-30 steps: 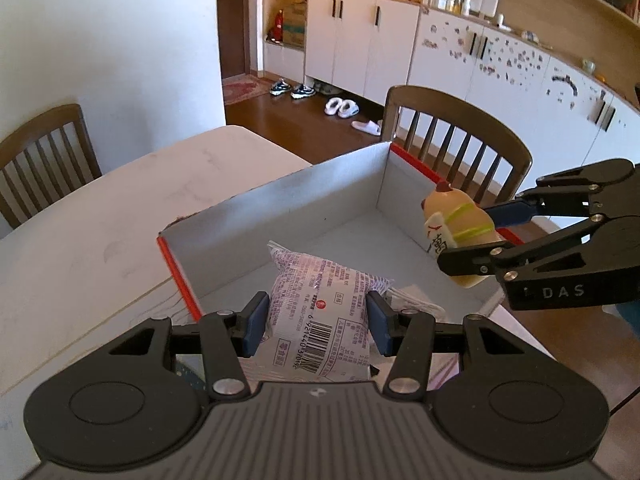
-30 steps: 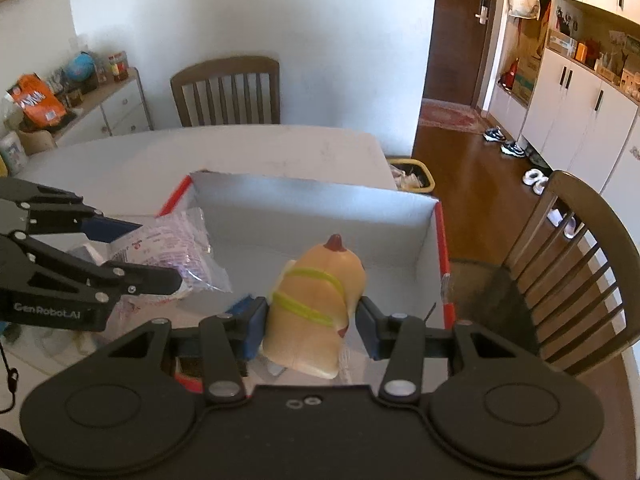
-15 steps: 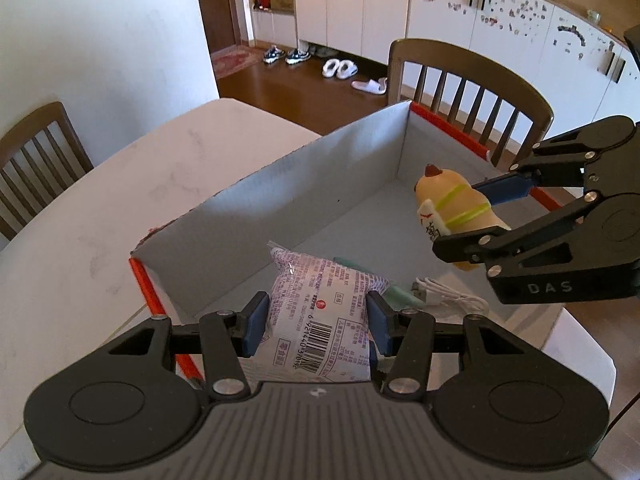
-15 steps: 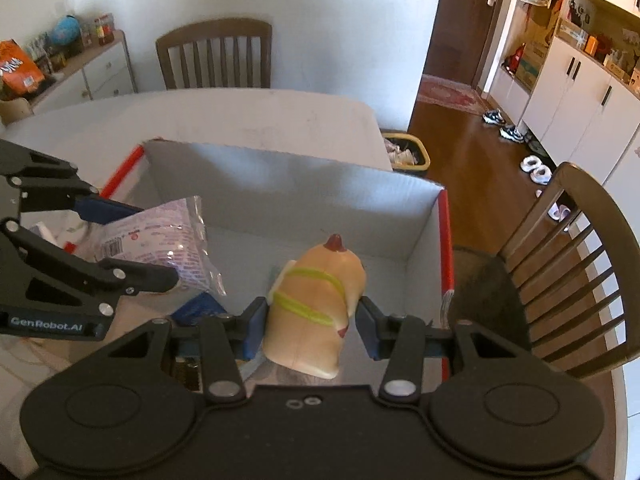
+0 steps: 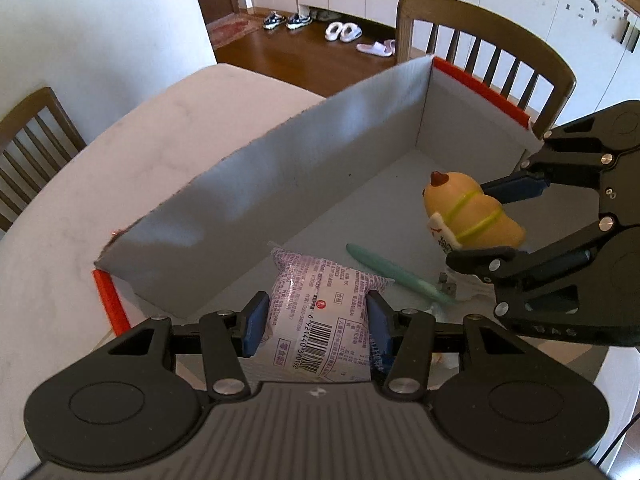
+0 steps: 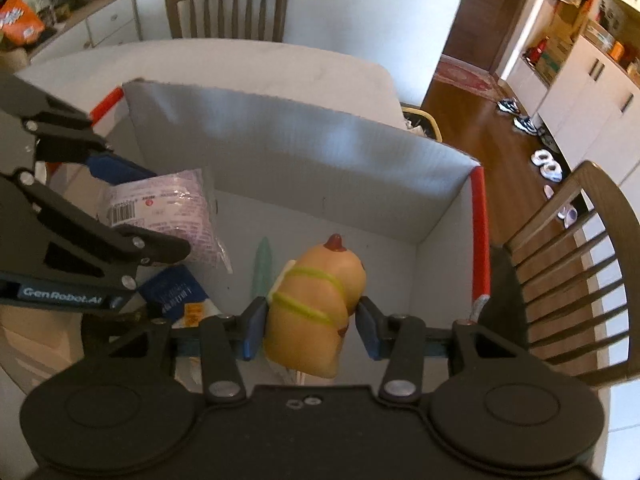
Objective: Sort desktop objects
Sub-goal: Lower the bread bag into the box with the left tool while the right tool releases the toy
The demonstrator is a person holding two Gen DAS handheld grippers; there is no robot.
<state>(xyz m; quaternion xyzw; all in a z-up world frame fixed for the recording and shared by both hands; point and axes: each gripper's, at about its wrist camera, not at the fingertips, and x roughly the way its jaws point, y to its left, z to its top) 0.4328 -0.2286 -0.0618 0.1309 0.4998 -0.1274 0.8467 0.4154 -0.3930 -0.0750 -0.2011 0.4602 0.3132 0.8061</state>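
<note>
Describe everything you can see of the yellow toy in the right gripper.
The yellow toy is a plump, glossy, rubbery-looking figure with a small brown tip on top and two thin green bands around its body; a white label with dark marks shows in the left wrist view. The right gripper clamps its sides, holding it above the floor of the box, tip pointing away.

A home dining area: wooden chairs (image 5: 484, 56), white cabinets (image 6: 592, 92), slippers (image 5: 344, 32) by the door.

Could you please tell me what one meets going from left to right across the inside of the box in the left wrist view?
Snack packet in the left gripper → green pen → yellow toy → right gripper.
</note>
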